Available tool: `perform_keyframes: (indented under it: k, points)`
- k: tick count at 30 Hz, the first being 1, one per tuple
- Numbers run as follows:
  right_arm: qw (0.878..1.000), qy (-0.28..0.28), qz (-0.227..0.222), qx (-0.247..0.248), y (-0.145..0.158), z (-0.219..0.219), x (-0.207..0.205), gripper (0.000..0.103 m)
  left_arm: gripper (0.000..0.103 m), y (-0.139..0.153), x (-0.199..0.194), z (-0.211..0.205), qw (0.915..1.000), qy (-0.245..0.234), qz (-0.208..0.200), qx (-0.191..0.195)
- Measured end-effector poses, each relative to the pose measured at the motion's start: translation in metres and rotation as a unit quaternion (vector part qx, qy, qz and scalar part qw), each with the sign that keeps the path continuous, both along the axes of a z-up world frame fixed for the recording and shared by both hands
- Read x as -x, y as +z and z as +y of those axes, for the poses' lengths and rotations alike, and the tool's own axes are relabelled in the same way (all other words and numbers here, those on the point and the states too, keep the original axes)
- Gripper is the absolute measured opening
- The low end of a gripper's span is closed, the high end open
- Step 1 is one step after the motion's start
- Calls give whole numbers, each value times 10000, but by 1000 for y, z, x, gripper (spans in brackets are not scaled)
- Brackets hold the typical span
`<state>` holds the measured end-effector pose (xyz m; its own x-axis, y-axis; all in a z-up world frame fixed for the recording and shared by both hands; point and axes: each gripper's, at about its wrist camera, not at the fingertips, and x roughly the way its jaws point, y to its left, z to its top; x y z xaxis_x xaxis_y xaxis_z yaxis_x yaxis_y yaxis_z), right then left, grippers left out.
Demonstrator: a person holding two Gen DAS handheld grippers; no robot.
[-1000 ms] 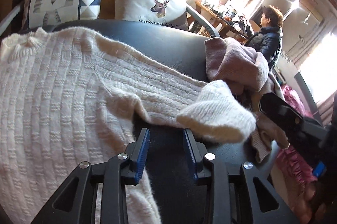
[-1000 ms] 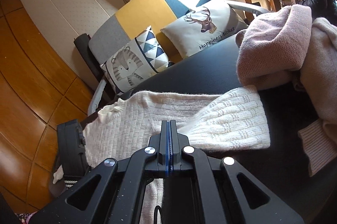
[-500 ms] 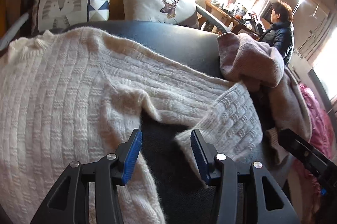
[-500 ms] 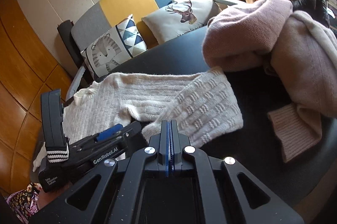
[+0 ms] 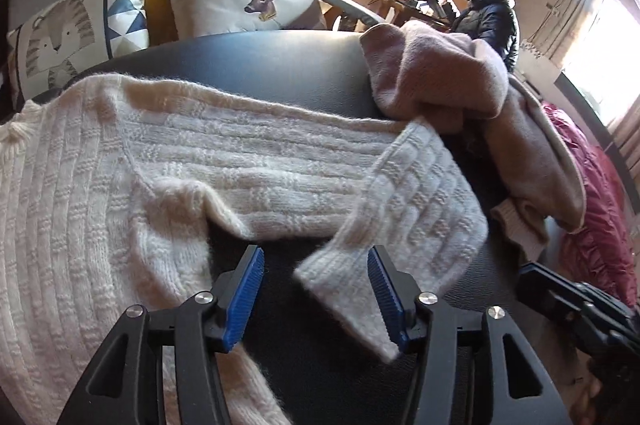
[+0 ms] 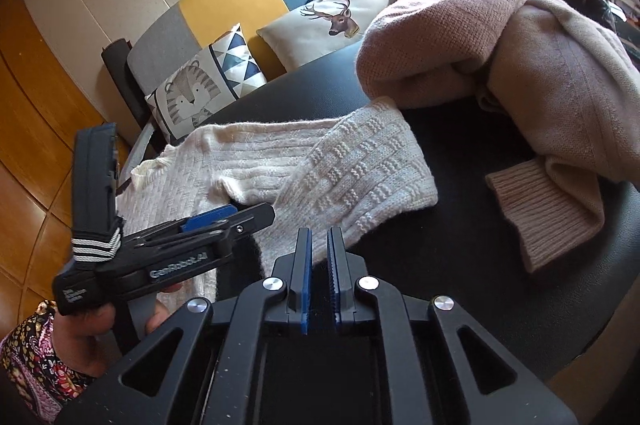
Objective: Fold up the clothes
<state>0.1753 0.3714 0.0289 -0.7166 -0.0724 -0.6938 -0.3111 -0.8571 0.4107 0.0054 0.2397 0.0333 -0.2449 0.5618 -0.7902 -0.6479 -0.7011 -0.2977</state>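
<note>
Sweater (image 5: pixel 120 193) left of clothes pile (image 5: pixel 472 97)

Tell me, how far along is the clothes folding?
Barely begun. Done: the white sweater lies spread on the black table, its sleeve doubled back. In hand: nothing; the left gripper is open at the cuff, the right gripper slightly open. Left: finishing that sweater and the heaped pink sweaters.

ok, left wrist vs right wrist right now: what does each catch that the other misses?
Left wrist only: the magenta quilted garment at the table's far right, and the left tongs wide open around the cream sleeve's cuff.

Right wrist only: the wooden floor, the hand holding the left tool, and the right tongs slightly parted, empty.

Both: the cream sweater with its sleeve folded back, the pink sweater pile, two cushions, and the bystander.
</note>
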Motion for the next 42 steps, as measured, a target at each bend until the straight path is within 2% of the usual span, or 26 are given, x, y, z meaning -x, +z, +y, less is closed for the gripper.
perform_keyframes:
  k: [1, 5, 7, 9, 11, 13, 15, 16, 17, 19, 21, 26, 33, 36, 42]
  points:
    - [10000, 6, -9, 56, -2, 0, 1, 9, 63, 2, -1, -2, 9999, -72, -69, -119]
    - [9998, 41, -31, 193, -8, -2, 2, 9, 63, -3, -5, 6, 9988, -178, 252, 391]
    - [9998, 66, -24, 179, -8, -4, 1, 9, 63, -7, -6, 10, 9979, -209, 380, 480]
    - [9998, 55, -30, 171, -8, -4, 1, 9, 64, -14, -11, 18, 9964, -452, 365, 625]
    - [9998, 35, -32, 170, -8, -4, 1, 9, 64, -16, -23, 27, 9904, -698, 808, 878]
    - [9999, 10, -30, 153, -7, -4, 1, 9, 62, -16, -29, 30, 9883, -799, 942, 895]
    - [9999, -13, -35, 135, -7, -4, 0, 9, 46, -16, -27, 28, 9911, -710, 839, 748]
    - [9999, -34, -38, 136, -7, -3, -1, 9, 21, -15, -25, 28, 9925, -695, 744, 677]
    - [9999, -48, -36, 141, -8, -3, -1, 9, 12, -13, -23, 28, 9938, -678, 641, 606]
    - [9999, -53, -21, 160, -9, -4, -3, 9, 11, -7, -17, 24, 9964, -630, 399, 398]
    - [9998, -48, -4, 172, -10, -5, -4, 9, 10, 7, -13, 16, 9973, -573, 438, 169]
    - [9996, 148, -19, 224, -14, -19, 3, 9, 10, 51, 17, -20, 9983, -264, 389, -336]
    - [9984, 549, -12, 128, -16, -48, 21, 9, 10, 88, 71, -97, 9969, 331, 656, -271]
    - [9962, 869, 13, -20, -17, -65, 35, 9, 10, 93, 90, -138, 9951, 661, 733, -111]
    - [9895, 1420, -105, -237, -24, -91, 70, 9, 10, 76, 107, -208, 9908, 1155, 694, 129]
